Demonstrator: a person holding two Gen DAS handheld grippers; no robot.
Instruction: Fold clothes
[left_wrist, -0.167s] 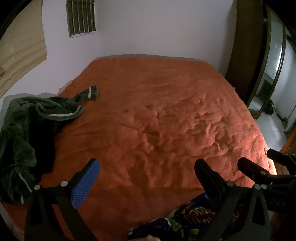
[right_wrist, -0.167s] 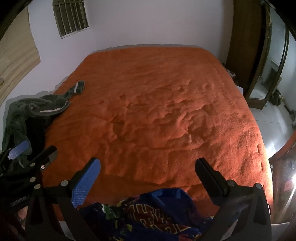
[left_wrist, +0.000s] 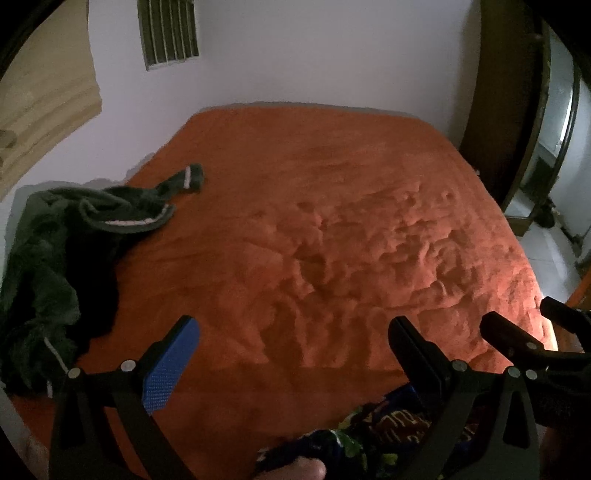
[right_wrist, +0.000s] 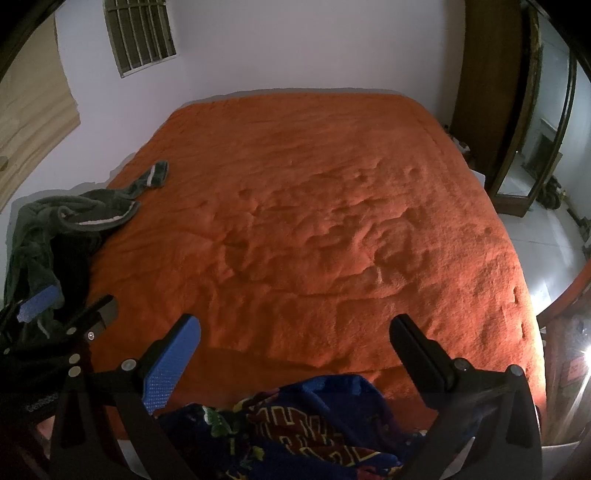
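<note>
We've got both grippers hovering over the near edge of a bed with an orange blanket (left_wrist: 332, 206). Left gripper (left_wrist: 293, 338) is spread wide, nothing between the fingers; its blue pad (left_wrist: 171, 365) faces inward. Right gripper (right_wrist: 295, 338) is likewise fully released and empty.

The dark blue printed garment (right_wrist: 295, 424) lies bunched at the near edge of the blanket, just below and between the right gripper's fingers, not touched by the pads. In the left wrist view the same garment sits at the bottom right, under the left gripper's right finger (left_wrist: 417, 350); contact there is unclear.

A dark green garment with pale trim (left_wrist: 55, 258) is heaped on the left side of the bed, one cuffed sleeve (left_wrist: 188, 179) stretched out toward the far left. It is well apart from the blue one.

White wall with a barred vent (right_wrist: 138, 35) at the far end; a wooden wardrobe with a mirror (right_wrist: 524, 110) on the right.
</note>
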